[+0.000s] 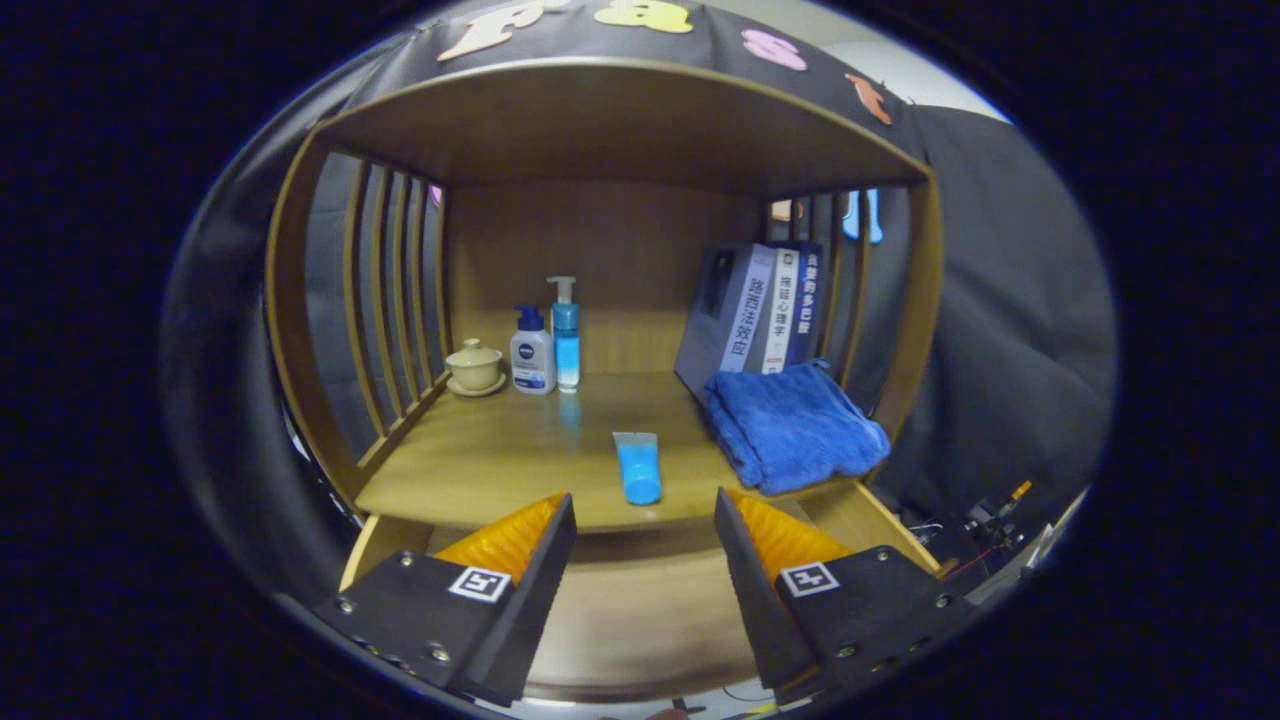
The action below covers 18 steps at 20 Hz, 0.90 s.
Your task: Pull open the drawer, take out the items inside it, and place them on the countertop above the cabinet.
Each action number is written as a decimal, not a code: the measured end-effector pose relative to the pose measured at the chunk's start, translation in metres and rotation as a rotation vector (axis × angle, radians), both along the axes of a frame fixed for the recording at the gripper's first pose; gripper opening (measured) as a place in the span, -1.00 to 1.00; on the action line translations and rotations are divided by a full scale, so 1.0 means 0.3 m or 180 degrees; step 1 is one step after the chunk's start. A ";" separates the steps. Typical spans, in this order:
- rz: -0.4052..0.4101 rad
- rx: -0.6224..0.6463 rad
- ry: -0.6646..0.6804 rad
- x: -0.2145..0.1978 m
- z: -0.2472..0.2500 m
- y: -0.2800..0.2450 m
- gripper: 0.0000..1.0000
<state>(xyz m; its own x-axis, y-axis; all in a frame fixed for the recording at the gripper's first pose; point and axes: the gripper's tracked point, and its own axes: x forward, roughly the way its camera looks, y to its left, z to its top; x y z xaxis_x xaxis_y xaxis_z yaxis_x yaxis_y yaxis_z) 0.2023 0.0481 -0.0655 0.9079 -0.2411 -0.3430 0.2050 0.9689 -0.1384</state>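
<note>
Drawer (640, 610) sits pulled out right under our gripper (645, 520), fingers spread apart with nothing between them. Blue tube (639, 468) is already on the countertop (500, 450) at 12 o'clock, just beyond the fingertips. We'd back off slow and check the drawer's empty. Book spines too small to read.

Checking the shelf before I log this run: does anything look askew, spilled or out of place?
Nothing is spilled or damaged. The books lean against the slatted side, and the blue tube lies flat on the countertop near its front edge, just ahead of the open hand-held gripper.
</note>
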 end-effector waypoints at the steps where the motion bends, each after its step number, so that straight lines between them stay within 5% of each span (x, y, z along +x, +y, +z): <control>1: -0.0031 -0.0013 -0.0009 -0.046 -0.014 -0.002 0.66; 9: -0.0152 0.0073 0.0102 -0.327 -0.188 -0.041 0.66; 18: -0.0069 0.0209 0.0207 -0.394 -0.333 -0.057 0.66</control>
<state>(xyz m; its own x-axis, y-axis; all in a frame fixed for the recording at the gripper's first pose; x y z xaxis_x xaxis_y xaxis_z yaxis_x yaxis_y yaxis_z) 0.0841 0.0310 -0.1653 0.8779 -0.2356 -0.4168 0.2188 0.9718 -0.0884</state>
